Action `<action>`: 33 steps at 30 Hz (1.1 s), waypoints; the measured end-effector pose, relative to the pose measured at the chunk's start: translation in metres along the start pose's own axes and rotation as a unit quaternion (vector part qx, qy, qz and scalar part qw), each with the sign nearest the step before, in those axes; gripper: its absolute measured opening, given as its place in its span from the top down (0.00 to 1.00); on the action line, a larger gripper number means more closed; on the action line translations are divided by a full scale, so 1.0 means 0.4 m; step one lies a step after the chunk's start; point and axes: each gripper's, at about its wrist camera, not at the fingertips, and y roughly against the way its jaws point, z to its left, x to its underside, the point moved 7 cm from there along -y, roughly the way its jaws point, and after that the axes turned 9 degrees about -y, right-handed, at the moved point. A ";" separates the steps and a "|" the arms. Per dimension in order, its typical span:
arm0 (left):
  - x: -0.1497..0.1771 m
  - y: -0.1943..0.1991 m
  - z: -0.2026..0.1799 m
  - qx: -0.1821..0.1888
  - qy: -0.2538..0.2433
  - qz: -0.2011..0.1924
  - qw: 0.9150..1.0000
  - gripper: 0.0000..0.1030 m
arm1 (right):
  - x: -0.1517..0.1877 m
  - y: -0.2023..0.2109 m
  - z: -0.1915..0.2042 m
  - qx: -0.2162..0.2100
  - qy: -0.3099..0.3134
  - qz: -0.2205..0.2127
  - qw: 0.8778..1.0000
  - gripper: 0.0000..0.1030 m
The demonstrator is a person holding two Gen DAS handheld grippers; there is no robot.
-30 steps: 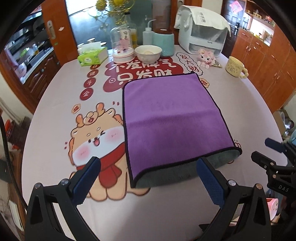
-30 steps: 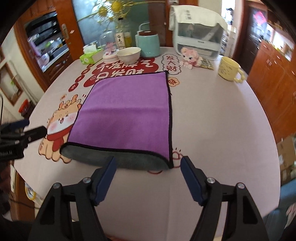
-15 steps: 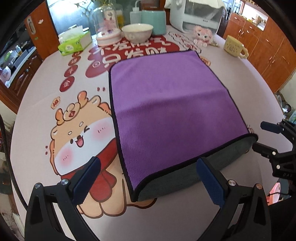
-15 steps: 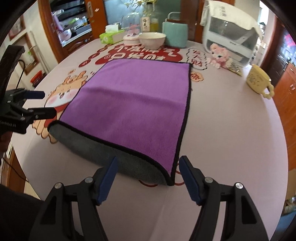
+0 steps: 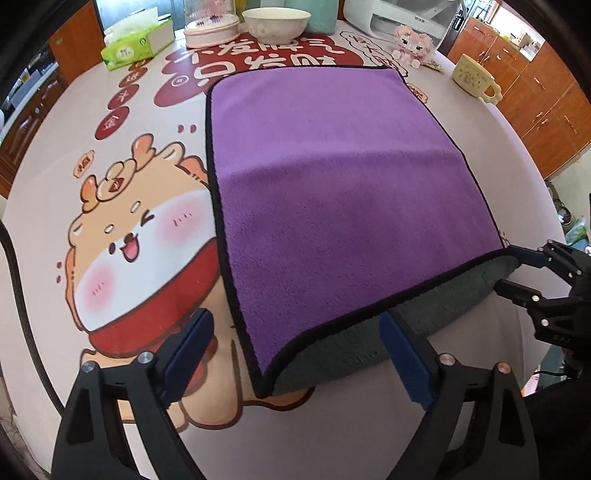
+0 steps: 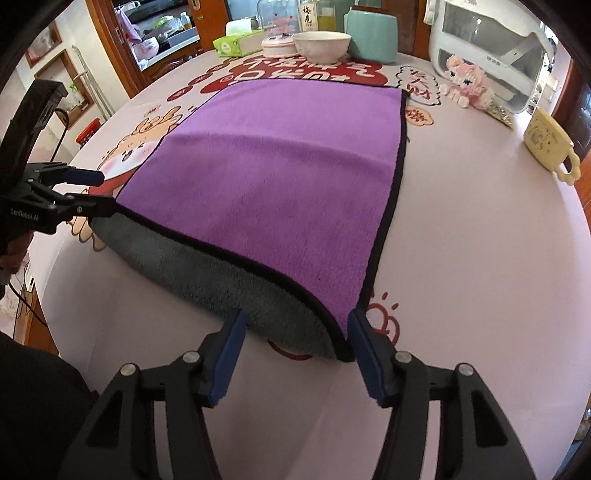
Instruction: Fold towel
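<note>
Claw, left: the left claw (image 5: pixel 295 354) is held wide open at the near left corner of the towel (image 5: pixel 332 192), one blue pad to each side of that corner, nothing gripped.
Claw, right: the right claw (image 6: pixel 295 350) is likewise spread open at the towel's near right corner, its pads astride the corner, nothing gripped.
Towel position: it is laid on the surface (image 6: pixel 480 240), which is covered by a printed cloth; a cartoon animal (image 5: pixel 140 243) is printed just left of the towel, and a bowl (image 5: pixel 275 22), a tissue box (image 5: pixel 136 46) and a yellow mug (image 6: pixel 550 146) stand beyond the towel or to its right.
Towel look: purple plush face upward, black binding along the edges, grey underside shown where the near edge is curled; it appears already folded once, with a rounded grey fold at the near side.
Step in hand: both near corners are being approached for a grasp, as judged.
Next move: both claws would need to be closed on the corners together, then carried toward the far edge beside the bowl.
</note>
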 end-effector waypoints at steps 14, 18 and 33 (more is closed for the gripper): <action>0.020 -0.025 -0.020 0.047 0.028 0.023 0.998 0.39 | 0.004 -0.005 -0.011 0.007 -0.002 -0.001 1.000 0.59; 0.029 -0.031 -0.024 0.049 0.031 0.029 0.998 0.52 | 0.005 -0.004 -0.011 0.010 0.000 -0.001 1.000 0.63; 0.053 -0.028 0.014 0.031 0.041 0.029 0.998 0.90 | 0.004 -0.003 -0.015 0.017 -0.002 -0.002 1.000 0.78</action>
